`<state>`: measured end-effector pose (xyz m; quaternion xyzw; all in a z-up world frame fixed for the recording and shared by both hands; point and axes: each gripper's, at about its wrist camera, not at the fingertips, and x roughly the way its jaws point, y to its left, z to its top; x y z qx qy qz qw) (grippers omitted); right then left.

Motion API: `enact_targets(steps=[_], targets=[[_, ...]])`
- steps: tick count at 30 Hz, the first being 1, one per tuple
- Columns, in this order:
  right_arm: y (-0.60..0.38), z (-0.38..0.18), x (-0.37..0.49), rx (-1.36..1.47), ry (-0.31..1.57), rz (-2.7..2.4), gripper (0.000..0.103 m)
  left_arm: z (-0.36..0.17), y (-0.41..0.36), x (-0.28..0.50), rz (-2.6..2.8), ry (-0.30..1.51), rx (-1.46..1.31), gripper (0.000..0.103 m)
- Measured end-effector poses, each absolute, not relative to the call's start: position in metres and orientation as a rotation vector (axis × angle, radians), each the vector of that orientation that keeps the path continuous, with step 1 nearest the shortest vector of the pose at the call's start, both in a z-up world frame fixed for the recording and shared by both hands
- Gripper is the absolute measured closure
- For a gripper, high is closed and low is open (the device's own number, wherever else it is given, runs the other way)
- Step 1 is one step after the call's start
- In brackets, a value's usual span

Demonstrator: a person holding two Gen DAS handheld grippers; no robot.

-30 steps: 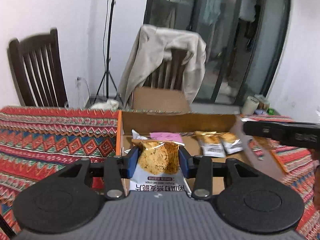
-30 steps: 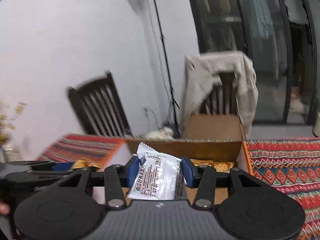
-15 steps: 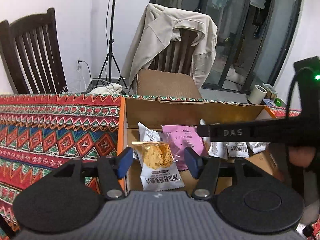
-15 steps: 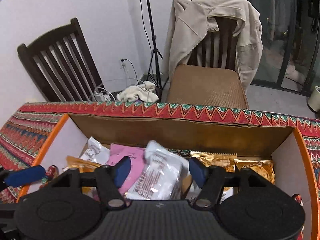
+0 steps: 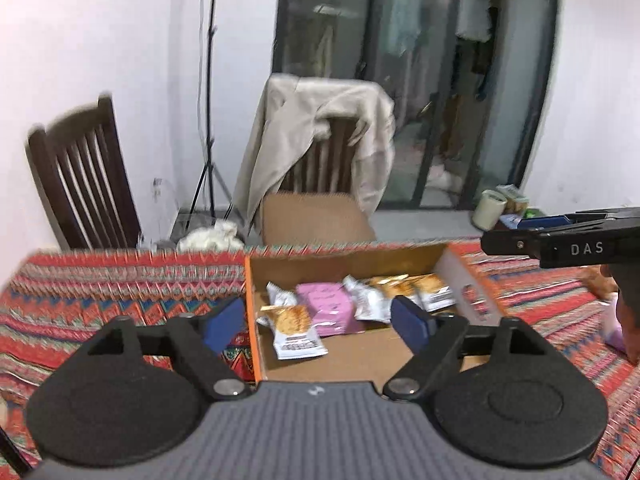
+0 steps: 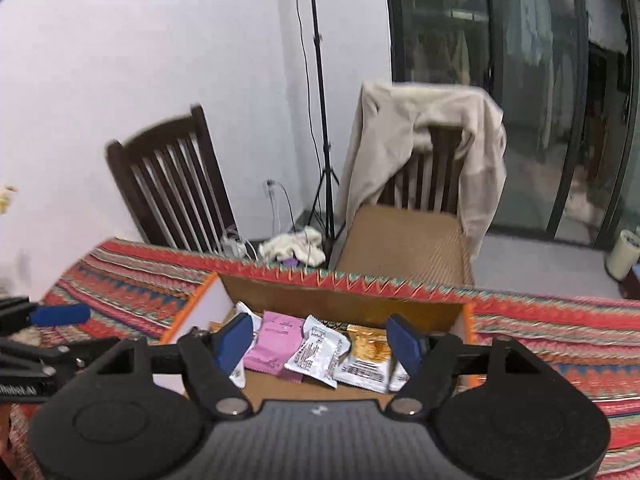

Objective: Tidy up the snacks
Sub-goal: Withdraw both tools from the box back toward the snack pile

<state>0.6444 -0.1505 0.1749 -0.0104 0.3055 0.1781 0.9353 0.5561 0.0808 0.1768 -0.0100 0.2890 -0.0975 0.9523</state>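
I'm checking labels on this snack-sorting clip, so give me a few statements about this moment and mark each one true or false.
1. The left gripper grips a snack packet. False: its jaws are open and empty.
2. The pink packet lies inside the cardboard box. True.
3. The right gripper is open. True.
4. The box sits on bare wood. False: it rests on a red patterned tablecloth.
5. A beige jacket hangs over a chair back. True.
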Motion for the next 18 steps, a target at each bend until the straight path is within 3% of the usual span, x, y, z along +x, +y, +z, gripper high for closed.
enact_targets(steps=[4, 10, 18], targets=[[-0.179, 0.222, 0.576, -0.061, 0.545, 0.382, 0.023, 0.22, 0.074, 0.489, -0.233, 0.498, -0.013, 0.002], [-0.223, 0.261, 0.469, -0.091, 0.435, 0.438, 0.019, 0.247, 0.059, 0.386, -0.286, 0.405, 0.043, 0.0], [-0.27, 0.249, 0.346, -0.067, 0.327, 0.479, 0.015, 0.219, 0.049, 0.254, -0.3, 0.288, 0.024, 0.0]])
